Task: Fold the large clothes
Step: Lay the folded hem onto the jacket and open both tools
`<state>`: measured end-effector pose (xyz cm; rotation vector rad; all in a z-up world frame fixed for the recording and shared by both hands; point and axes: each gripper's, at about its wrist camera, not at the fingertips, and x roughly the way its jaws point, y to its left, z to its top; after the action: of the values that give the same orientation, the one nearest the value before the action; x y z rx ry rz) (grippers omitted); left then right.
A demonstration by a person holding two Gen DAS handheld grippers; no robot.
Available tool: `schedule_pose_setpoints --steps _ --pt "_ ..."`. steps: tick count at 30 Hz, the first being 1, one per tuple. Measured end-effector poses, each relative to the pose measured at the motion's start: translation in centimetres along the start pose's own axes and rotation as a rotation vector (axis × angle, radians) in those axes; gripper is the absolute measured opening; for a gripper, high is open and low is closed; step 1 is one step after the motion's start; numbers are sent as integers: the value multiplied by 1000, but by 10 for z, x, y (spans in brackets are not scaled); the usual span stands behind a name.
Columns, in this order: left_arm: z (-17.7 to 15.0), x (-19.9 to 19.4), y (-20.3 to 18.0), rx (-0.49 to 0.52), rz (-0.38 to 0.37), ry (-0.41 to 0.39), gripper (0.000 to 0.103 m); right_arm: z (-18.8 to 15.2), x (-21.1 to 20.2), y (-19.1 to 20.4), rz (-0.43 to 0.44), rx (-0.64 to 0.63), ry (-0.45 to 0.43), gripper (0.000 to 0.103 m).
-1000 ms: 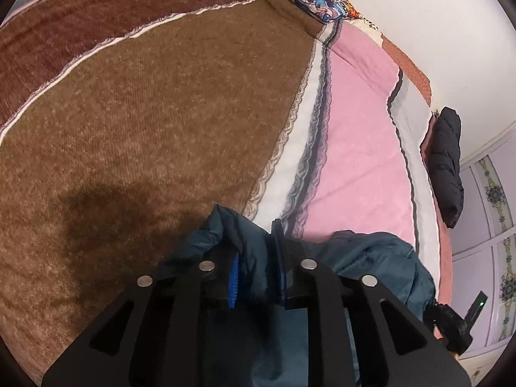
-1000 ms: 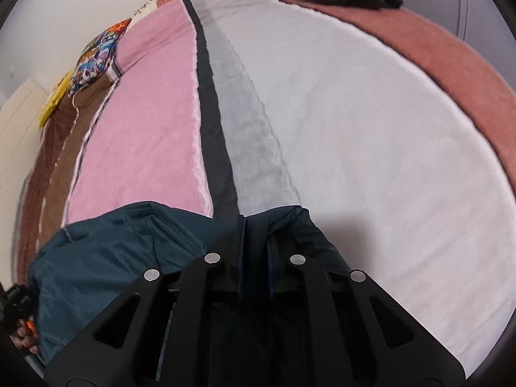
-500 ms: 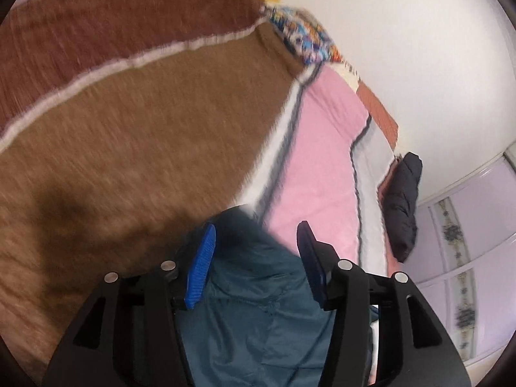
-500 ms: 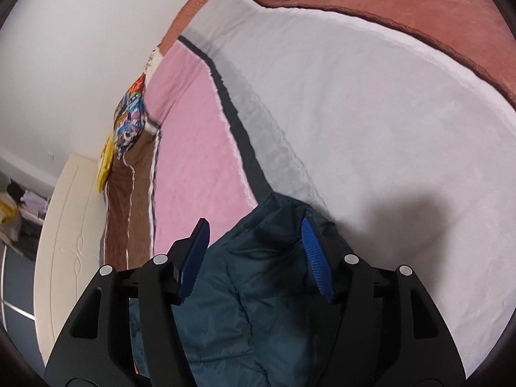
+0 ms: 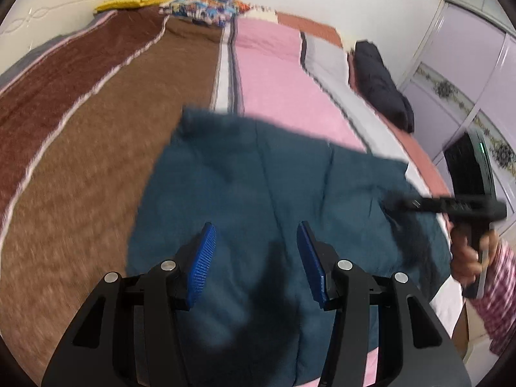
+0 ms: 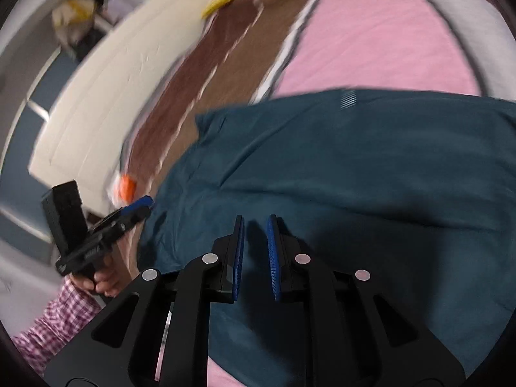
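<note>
Teal jacket (image 5: 258, 174) flat on bed (image 5: 96, 148) near front edge. Left gripper (image 5: 256, 251) jaws wide apart, empty. Right gripper (image 6: 254, 248) jaws narrowly parted, empty, above jacket.

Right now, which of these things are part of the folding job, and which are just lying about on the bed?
Job:
teal jacket
left gripper, open above it
right gripper, nearly closed, gripping nothing

Lying about:
dark bundle
patterned pillow
yellow cloth
striped blanket
</note>
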<state>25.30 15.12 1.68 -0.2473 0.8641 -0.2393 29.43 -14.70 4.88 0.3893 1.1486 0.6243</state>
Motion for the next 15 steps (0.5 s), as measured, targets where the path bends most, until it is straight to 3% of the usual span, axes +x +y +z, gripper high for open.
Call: schedule_pose_setpoints --steps 1,2,3,8,11,13,15 --pt "-4 6 3 -9 13 9 51 6 16 3 -63 -25 18 14" --pt "-7 11 7 -20 23 14 51 12 27 1 -120 -31 20 2" --pt "-9 14 11 -38 16 10 51 22 39 -7 -183 -6 22 0" --pt "-6 20 15 -45 9 4 51 65 39 -66 -363 204 -96 0" --pt "-4 25 13 -29 19 8 51 72 27 -84 -389 270 -123 0" --pt "-5 28 13 -31 25 7 51 71 15 -84 -451 239 -144 0" --pt "-4 29 14 -41 45 3 51 60 -6 -87 -410 281 -187 0"
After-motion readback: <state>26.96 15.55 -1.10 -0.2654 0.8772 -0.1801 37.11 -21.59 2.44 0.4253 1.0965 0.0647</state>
